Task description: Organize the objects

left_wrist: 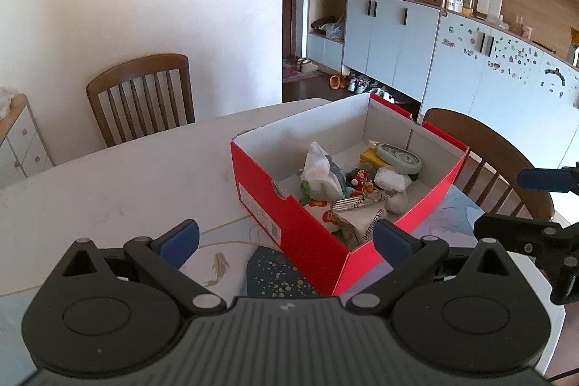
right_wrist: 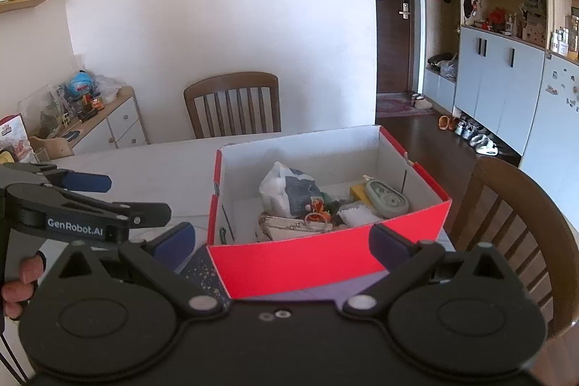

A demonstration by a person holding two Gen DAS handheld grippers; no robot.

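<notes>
The red box (left_wrist: 318, 234) is sitting on the white counter (left_wrist: 108, 183), filling the centre and lower right of the left wrist view and the lower middle of the right wrist view. Its lid is off, so the contents are lying open to reach from above.

Inside, a white bag (right_wrist: 286, 190) is standing crumpled toward the left of the pile, a grey-green case (right_wrist: 385, 199) is leaning against a yellow block (right_wrist: 358, 192) at the right, and a key ring (right_wrist: 315, 219) is resting on a printed packet near the front wall. They are jumbled together and touching, which suggests they were dropped in rather than sorted.

The left tool (left_wrist: 286, 241) is hovering at the box's near corner with its pads spread wide and nothing between them. The right tool (right_wrist: 282, 241) is hanging before the box's long red wall, likewise wide and empty. Each one is also showing at the edge of the other's view, so the two are working close together, seemingly flanking the box to lift or turn it, or to pick from it.

A dark speckled mat (left_wrist: 278, 272) is lying under the box's near corner. Two wooden chairs are standing at the counter.
</notes>
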